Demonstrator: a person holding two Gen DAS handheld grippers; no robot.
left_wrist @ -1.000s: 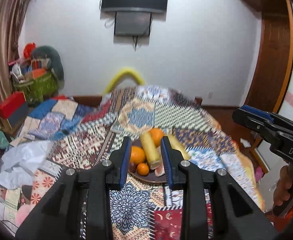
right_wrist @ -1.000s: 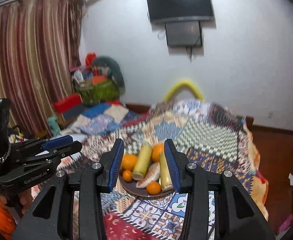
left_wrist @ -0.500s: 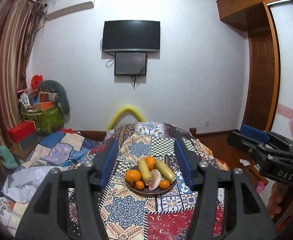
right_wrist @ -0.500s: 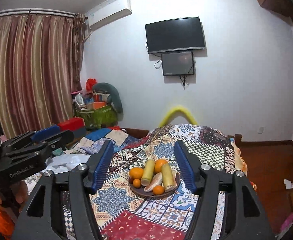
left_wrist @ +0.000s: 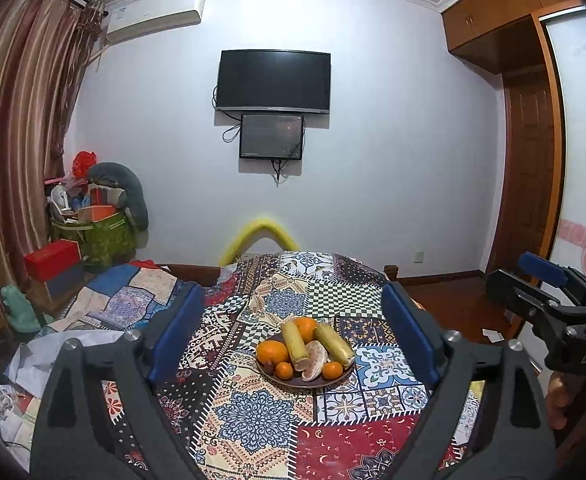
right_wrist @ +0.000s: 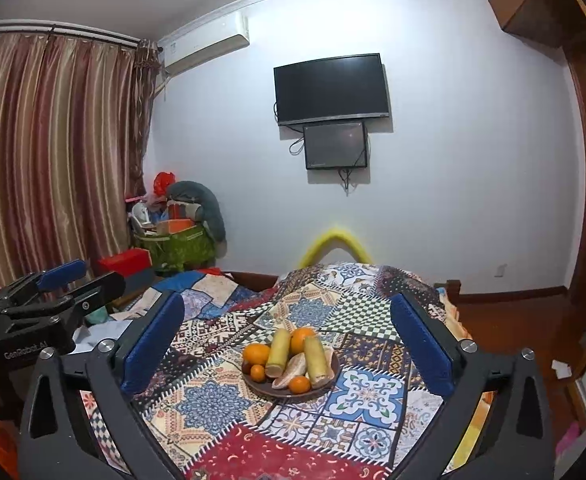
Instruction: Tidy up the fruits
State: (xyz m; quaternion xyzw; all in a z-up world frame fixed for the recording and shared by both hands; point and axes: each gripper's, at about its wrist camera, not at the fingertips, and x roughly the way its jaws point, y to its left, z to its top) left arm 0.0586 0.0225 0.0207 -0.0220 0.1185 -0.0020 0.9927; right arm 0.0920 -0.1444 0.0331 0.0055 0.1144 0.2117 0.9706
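Both hand-held grippers have drawn back from the plate (left_wrist: 307,382) of fruit (left_wrist: 271,351) on the quilted bed (right_wrist: 357,312). The left hand-held gripper (left_wrist: 293,334) and right hand-held gripper (right_wrist: 287,344) are opening wide, empty; the fruit looks arranged.

Both our grippers held out level, jaws opening, nothing between them.

Our left gripper (left_wrist: 293,332) points slightly downward, its blue pads (left_wrist: 177,328) spread wide and clear of everything. Our right gripper (right_wrist: 289,340) sits alongside at much the same tilt, its blue pads (right_wrist: 153,344) parting too. A hand (left_wrist: 559,404) grips the right gripper's handle from below, partly hidden at the frame's edge.
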